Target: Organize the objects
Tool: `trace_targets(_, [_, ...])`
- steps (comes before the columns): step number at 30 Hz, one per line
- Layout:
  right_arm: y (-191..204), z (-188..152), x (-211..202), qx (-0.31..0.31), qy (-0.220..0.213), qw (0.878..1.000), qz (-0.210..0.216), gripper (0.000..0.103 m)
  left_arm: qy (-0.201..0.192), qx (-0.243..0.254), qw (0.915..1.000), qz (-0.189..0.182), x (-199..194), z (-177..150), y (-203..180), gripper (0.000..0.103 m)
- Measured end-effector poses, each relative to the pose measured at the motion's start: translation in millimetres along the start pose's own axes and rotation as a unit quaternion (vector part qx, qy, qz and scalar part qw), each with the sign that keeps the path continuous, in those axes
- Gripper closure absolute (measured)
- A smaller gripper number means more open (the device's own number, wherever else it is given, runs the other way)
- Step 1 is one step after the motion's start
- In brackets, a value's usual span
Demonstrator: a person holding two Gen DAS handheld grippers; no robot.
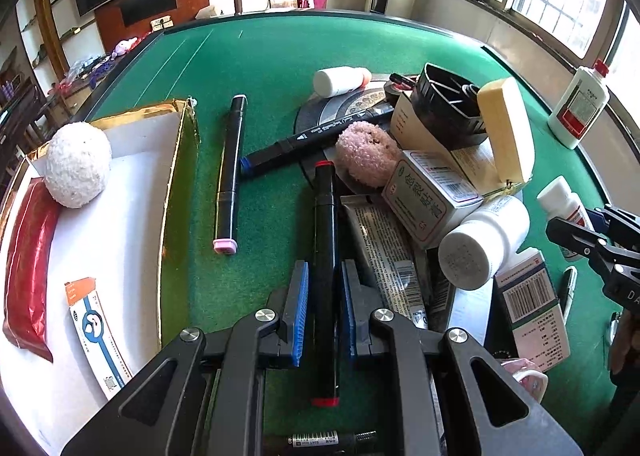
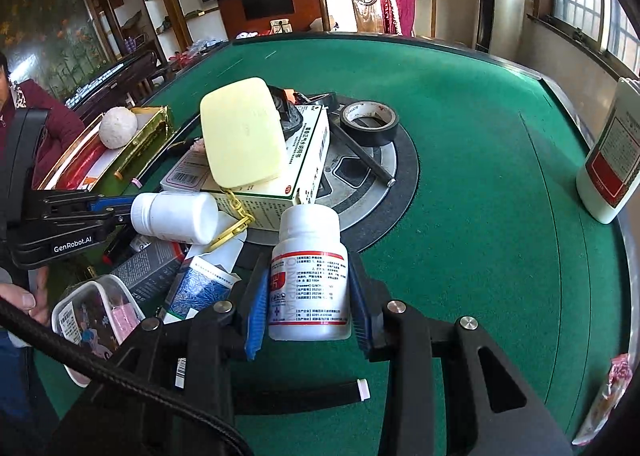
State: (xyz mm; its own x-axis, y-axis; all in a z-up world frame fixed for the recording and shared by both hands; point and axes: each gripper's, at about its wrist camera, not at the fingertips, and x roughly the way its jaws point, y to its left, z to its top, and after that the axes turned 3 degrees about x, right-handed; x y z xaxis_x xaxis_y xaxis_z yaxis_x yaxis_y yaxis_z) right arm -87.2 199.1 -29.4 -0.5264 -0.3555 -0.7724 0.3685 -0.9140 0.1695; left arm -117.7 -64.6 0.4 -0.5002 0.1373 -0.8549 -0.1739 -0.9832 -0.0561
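Plenty of bare green table (image 1: 272, 55) across the top of both views, and its rim curves down the right side where a big white bottle (image 2: 612, 159) stands near the edge; the clutter is all piled centre and lower right. My left gripper (image 1: 324, 316) is clamped on the red-capped marker (image 1: 325, 256), bottom centre, and the right gripper (image 2: 308, 316) has its pads against the white pill bottle (image 2: 310, 276), though I can't quite judge how firmly. The gold-rimmed tray (image 1: 176, 191) at left holds a white fuzzy ball (image 1: 78, 165), a red packet (image 1: 28, 264) and a small carton (image 1: 96, 332).
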Motion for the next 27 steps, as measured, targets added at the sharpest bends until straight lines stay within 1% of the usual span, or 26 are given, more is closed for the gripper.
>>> trace_targets(4, [-1.3,1.2,-1.8,0.012,-0.004,1.0,0.01,0.07,-0.004,-0.007,0.9999,-0.008,-3.2,0.7,4.9,0.09])
trace_targets(14, [-2.2,2.3,-3.9,0.02,-0.013,1.0,0.01,0.07,-0.015,-0.025,0.9994,-0.02,-8.1,4.1,14.0,0.09])
trace_targets(19, [-0.8,1.7,-1.0,0.017,-0.008,1.0,0.007,0.07,0.001,-0.014,0.9996,-0.024,-0.2,4.0,8.9,0.09])
trace_targets(21, [-0.4,1.1,0.1,0.016,-0.007,1.0,0.006,0.07,0.007,-0.001,0.9997,-0.024,2.5,3.8,2.8,0.09])
trace_targets(25, [0.2,0.9,0.5,0.016,-0.007,1.0,0.008,0.07,0.022,0.024,0.9995,0.005,13.3,4.0,-9.7,0.09])
trace_targets(27, [1.2,0.5,1.4,0.014,-0.005,1.0,0.009,0.07,0.015,0.038,0.9988,0.025,14.4,3.4,-17.1,0.09])
